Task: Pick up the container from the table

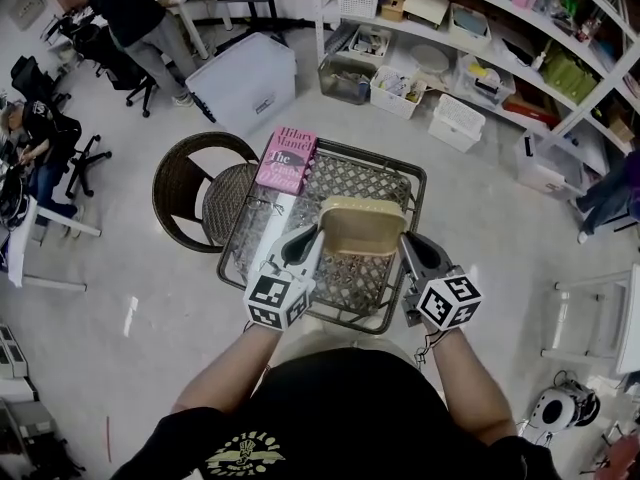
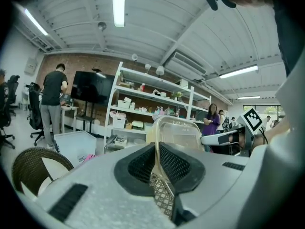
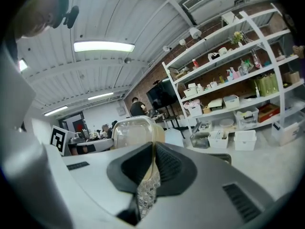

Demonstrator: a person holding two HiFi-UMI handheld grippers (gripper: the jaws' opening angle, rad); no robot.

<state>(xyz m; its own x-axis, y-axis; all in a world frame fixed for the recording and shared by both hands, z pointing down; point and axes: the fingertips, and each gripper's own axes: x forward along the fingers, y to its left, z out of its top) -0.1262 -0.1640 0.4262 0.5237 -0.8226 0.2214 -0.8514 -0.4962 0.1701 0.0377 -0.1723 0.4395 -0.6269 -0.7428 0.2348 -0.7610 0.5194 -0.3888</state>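
Only writing I can actually read is on the pink book (image 1: 286, 159): "Hilary Mantel" across the top, with a title under it starting "The" (rest is too small for me). It's lying on the far left corner of the wire mesh table (image 1: 345, 320).

The container (image 1: 362, 225) is a tan, see-through plastic tub held over the middle of that table, pinched from both sides. The left gripper (image 1: 308, 240) has its jaws squeezed down on the tub's left edge, and the right gripper (image 1: 410, 248) is clamped on the right edge the same way. The left gripper view shows the thin plastic wall of the container (image 2: 178, 135) running right into the closed jaws of the left gripper (image 2: 157, 161); the right gripper view shows the container (image 3: 136, 130) nipped by the right gripper (image 3: 153, 166).

Around it: a wicker chair (image 1: 190, 183) just left of the table, a big white bin (image 1: 245, 78) on the floor beyond, and white shelves (image 1: 480, 38) packed with boxes and tubs. Nothing sits between the tub and the camera.
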